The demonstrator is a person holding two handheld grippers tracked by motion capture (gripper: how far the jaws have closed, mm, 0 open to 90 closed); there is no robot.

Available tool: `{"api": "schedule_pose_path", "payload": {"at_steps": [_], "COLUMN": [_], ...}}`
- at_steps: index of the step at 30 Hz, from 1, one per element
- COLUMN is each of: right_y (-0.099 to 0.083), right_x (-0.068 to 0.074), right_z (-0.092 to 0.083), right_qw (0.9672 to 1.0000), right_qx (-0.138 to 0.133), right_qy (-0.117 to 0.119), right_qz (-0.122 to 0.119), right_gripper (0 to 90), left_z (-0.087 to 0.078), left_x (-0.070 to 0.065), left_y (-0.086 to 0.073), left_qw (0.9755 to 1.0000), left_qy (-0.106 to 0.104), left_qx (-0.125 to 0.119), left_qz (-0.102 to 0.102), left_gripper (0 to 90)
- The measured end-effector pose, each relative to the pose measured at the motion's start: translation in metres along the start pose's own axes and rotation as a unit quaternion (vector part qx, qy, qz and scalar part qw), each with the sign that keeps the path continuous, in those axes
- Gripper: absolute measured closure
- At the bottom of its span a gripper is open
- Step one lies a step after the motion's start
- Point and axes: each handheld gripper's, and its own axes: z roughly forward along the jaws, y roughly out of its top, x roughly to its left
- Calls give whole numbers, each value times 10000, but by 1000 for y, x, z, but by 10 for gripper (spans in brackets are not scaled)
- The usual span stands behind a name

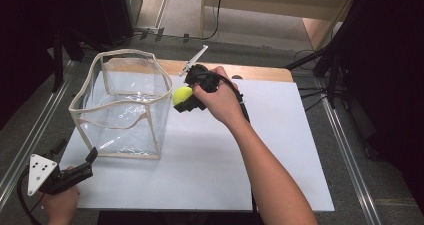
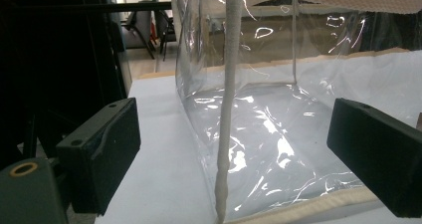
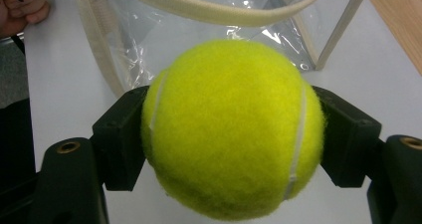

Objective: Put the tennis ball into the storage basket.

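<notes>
A yellow-green tennis ball (image 1: 182, 94) (image 3: 230, 129) is clamped between the jaws of my right gripper (image 1: 184, 101) (image 3: 231, 134), held just outside the right wall of a clear plastic bag (image 1: 125, 105) (image 3: 209, 32) with a cream fabric rim, near its top edge. The bag stands open on the white table top (image 1: 210, 160). My left gripper (image 1: 91, 161) (image 2: 234, 149) rests low at the table's front left corner, open, its jaws wide apart and facing the bag's near corner seam (image 2: 226, 134), with nothing between them.
A wooden strip (image 1: 250, 72) runs along the table's far edge. Metal rails (image 1: 345, 150) flank both sides of the table. Dark equipment and cables stand at the back and right. The white surface right of the bag is bare.
</notes>
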Motion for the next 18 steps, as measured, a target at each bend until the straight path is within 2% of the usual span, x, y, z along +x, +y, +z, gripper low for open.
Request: {"api": "schedule_pose_path", "payload": {"at_steps": [18], "right_y": [17], "right_x": [3], "right_z": [-11], "right_qw": [9998], "right_qx": [-62], "right_qy": [40], "right_qz": [-165], "right_gripper": [236], "left_z": [0], "left_x": [0], "left_y": [0], "left_qw": [10000], "left_qy": [-5], "left_qx": [-14], "left_qz": [-13], "left_gripper": [69]}}
